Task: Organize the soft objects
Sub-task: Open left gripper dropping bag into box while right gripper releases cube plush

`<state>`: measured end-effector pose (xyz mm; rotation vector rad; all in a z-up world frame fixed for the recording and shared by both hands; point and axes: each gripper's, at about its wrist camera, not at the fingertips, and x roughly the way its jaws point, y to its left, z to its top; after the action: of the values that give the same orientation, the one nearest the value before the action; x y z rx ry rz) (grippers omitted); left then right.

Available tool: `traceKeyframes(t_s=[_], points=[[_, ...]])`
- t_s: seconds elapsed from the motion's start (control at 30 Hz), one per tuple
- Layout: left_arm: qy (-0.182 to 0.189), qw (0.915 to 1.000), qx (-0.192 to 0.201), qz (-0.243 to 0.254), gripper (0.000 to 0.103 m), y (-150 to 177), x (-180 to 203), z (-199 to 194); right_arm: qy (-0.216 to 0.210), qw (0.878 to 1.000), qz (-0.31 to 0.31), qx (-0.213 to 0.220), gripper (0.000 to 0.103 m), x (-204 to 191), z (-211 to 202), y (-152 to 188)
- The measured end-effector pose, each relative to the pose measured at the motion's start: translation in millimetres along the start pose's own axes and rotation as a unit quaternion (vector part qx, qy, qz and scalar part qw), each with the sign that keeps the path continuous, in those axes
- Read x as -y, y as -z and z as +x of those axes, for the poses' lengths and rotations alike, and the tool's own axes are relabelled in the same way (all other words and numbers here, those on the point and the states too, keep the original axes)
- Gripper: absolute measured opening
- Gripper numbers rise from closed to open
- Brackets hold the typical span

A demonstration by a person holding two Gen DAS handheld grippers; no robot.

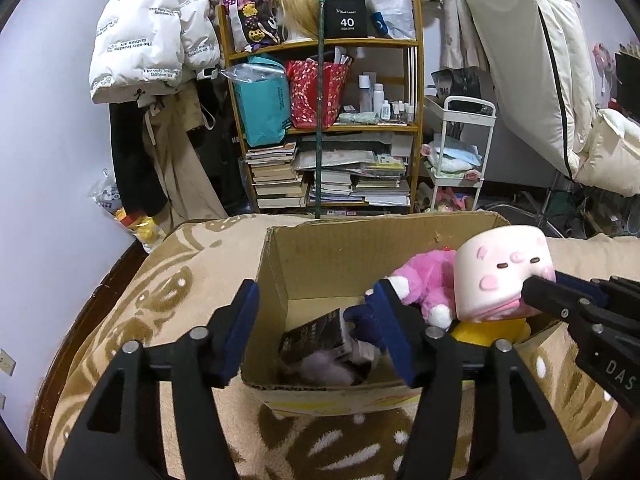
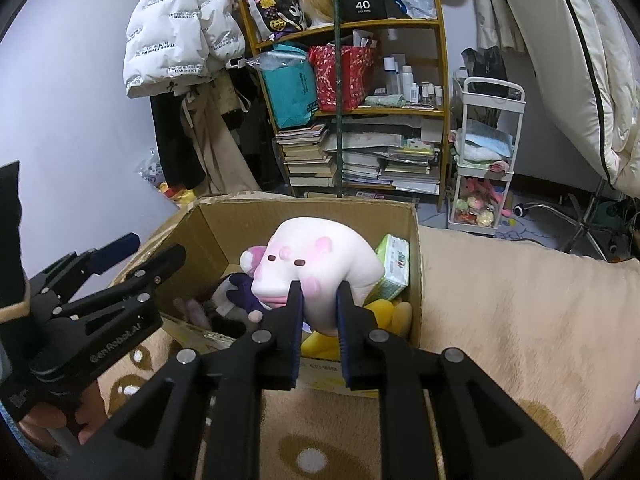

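An open cardboard box [image 1: 276, 264] [image 2: 208, 232] stands on a beige patterned blanket [image 1: 180, 304]. My right gripper [image 2: 320, 292] [image 1: 536, 284] is shut on a white-and-pink square plush [image 2: 320, 256] [image 1: 504, 276], which hangs over the box's right half. Inside lie a fluffy pink plush [image 1: 428, 276], a yellow plush [image 1: 488, 330] [image 2: 384, 312], a dark blue plush [image 1: 364, 320] [image 2: 240, 288], a green tissue pack [image 2: 394, 264] and a black packet [image 1: 316, 336]. My left gripper [image 1: 314, 296] [image 2: 154, 248] is open above the box's left half, its pads pressing on nothing; the dark blue plush lies just below its right finger.
Behind the box stands a wooden shelf [image 1: 416, 128] crowded with books, bags and bottles. A white trolley [image 1: 468, 148] is to its right, and coats [image 1: 152, 28] hang on the left wall. White bedding [image 1: 540, 60] hangs at the right. A hand [image 2: 44, 420] holds the left gripper.
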<state>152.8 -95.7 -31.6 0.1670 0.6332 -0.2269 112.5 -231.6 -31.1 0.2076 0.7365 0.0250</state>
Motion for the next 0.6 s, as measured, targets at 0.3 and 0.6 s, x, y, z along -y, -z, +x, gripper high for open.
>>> traceKeyframes(t_s=[0.3, 0.6], points=[[-0.014, 0.9997, -0.006, -0.018, 0.074, 0, -12, -6, -0.001, 1.0, 0.005, -0.001, 0.019, 2, 0, 2], [-0.019, 0.999, 0.005, -0.04, 0.082, 2, -26, -30, 0.005, 1.0, 0.011, 0.018, 0.046, 3, -20, 2]])
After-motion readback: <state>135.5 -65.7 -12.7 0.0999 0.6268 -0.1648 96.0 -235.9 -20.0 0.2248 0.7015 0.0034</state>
